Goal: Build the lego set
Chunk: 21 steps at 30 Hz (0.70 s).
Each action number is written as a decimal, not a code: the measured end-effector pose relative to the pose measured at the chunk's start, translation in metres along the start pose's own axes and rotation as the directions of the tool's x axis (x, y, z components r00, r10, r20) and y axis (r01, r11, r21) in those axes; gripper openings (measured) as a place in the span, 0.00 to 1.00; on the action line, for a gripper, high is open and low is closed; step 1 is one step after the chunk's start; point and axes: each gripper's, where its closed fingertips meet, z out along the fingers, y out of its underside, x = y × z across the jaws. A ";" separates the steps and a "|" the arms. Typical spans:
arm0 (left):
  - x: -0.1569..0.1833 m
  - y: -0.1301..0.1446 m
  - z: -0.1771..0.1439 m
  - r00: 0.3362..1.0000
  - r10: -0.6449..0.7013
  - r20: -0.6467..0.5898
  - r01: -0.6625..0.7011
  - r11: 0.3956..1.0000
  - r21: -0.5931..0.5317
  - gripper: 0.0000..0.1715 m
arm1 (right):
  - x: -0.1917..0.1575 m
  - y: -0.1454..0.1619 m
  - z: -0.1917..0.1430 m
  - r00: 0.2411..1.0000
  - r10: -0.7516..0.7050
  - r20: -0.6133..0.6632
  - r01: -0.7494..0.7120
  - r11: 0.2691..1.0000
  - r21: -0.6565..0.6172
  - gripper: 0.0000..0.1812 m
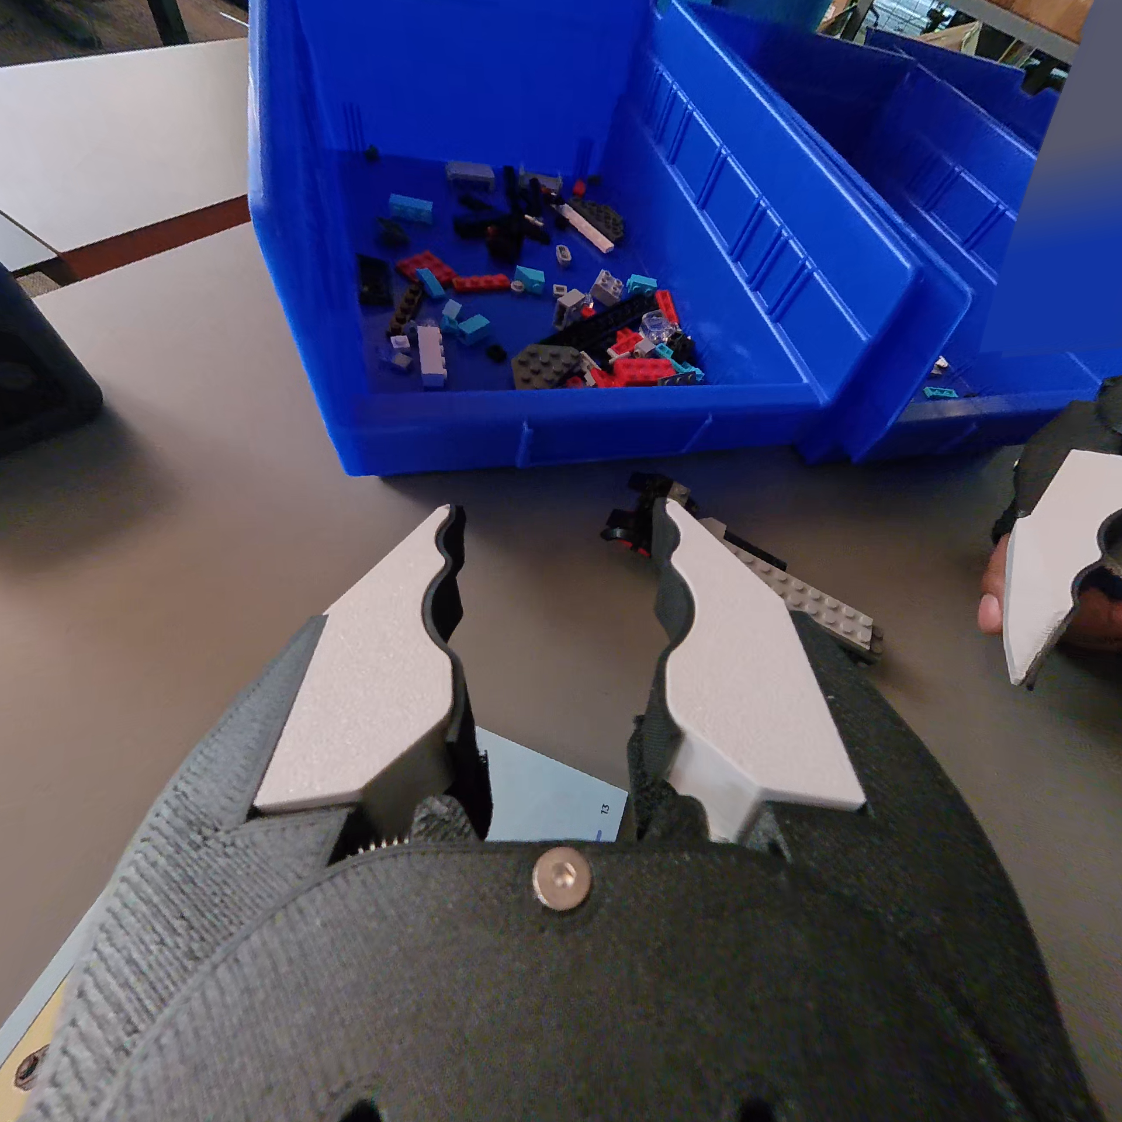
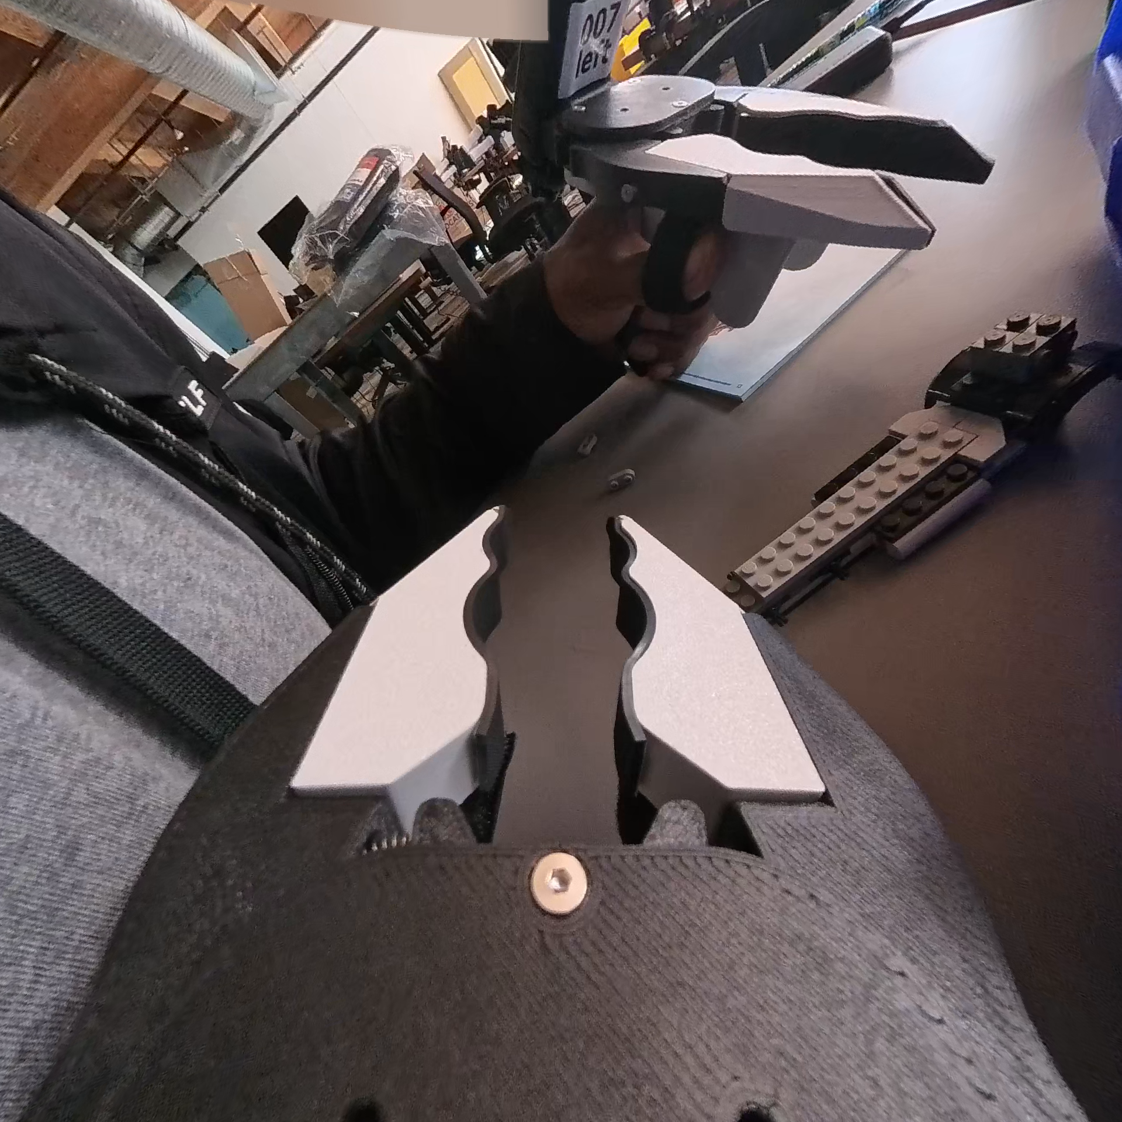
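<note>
While both tools hang empty above the table, the scene reads as a pause between placing one part and fetching the next:

Table (image 1: pixel 182 577): grey top carrying everything; the part-built model lies on it, just in front of the bins.

Blue bin (image 1: pixel 607 419): large open tray straight ahead of the left gripper, with a second blue bin (image 1: pixel 947 200) touching its right side.

Instruction booklet (image 2: pixel 789 328): flat on the table under the left tool, one corner showing between its fingers.

Left gripper (image 1: pixel 558 516): jaws spread wide, holding nothing, raised and aimed at the bin's front wall.

Right gripper (image 2: pixel 555 522): jaws parted, nothing between them, low over bare table, model off to one side.

Part-built model (image 2: pixel 898 473): long grey studded plate on black pieces, a darker block at its far end.

Loose bricks (image 1: pixel 534 291): red, teal, grey and black pieces scattered over the bin floor.

Step in hand: likely choosing the next brick.

Next move: probably reach over the front wall and pinch one small piece cleanly from the clutter.
</note>
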 end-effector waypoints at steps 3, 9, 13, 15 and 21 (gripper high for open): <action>0.000 0.000 0.000 1.000 0.000 0.000 0.000 1.000 0.001 0.37 | 0.000 0.000 0.000 1.000 0.000 0.000 0.000 1.000 -0.001 0.19; 0.000 0.000 0.000 1.000 -0.003 -0.001 0.003 1.000 0.002 0.37 | 0.000 0.000 0.000 1.000 -0.001 0.000 0.001 1.000 -0.001 0.19; 0.000 0.000 0.000 1.000 -0.006 -0.001 0.006 1.000 0.001 0.37 | 0.000 0.000 0.000 1.000 -0.001 0.000 0.001 1.000 -0.002 0.19; 0.000 0.000 0.000 1.000 -0.006 0.000 0.006 1.000 0.000 0.37 | 0.000 0.000 0.000 1.000 -0.001 0.001 0.001 1.000 -0.002 0.19; 0.000 0.000 0.000 1.000 -0.007 0.003 0.007 1.000 0.002 0.37 | 0.000 0.001 0.000 1.000 -0.002 0.001 0.002 1.000 -0.003 0.19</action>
